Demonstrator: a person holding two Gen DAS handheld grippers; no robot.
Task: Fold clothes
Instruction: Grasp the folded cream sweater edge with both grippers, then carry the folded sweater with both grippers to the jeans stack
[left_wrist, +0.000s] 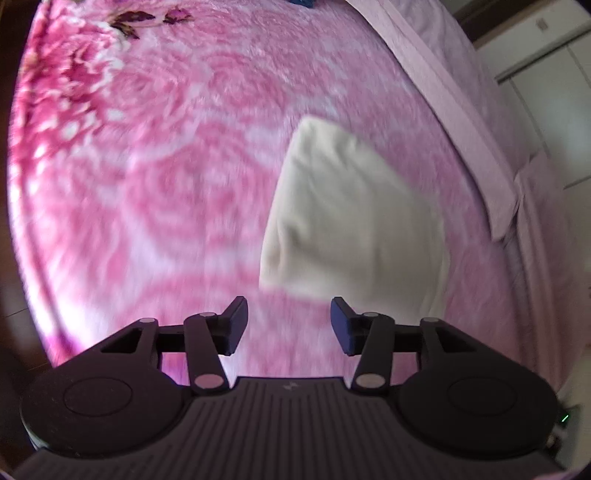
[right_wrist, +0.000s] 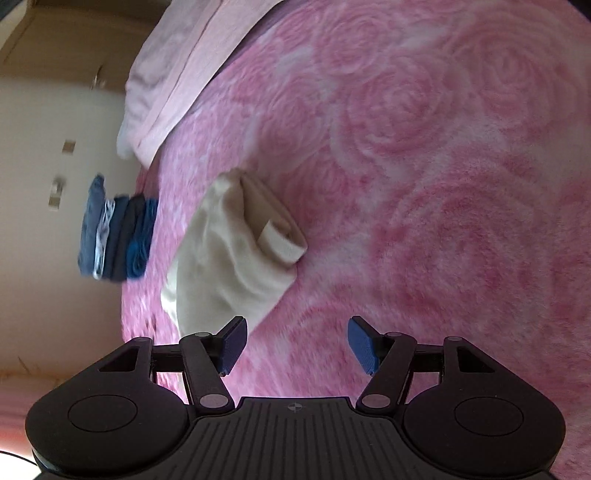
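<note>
A cream garment (left_wrist: 351, 225) lies folded into a thick bundle on a pink rose-patterned blanket (left_wrist: 166, 177). My left gripper (left_wrist: 289, 325) hovers just in front of its near edge, open, with only blanket showing between the blue pads. In the right wrist view the same cream garment (right_wrist: 229, 251) sits left of centre, a rolled band showing at its right end. My right gripper (right_wrist: 297, 345) stands open wide beside the bundle's near corner, apart from it, nothing between its fingers.
A stack of folded blue and dark clothes (right_wrist: 116, 236) sits near the blanket's edge. A pale pink folded quilt (right_wrist: 177, 70) runs along the bed's side, also seen as a pink quilt (left_wrist: 461, 110). White cupboard doors (left_wrist: 546, 66) stand beyond.
</note>
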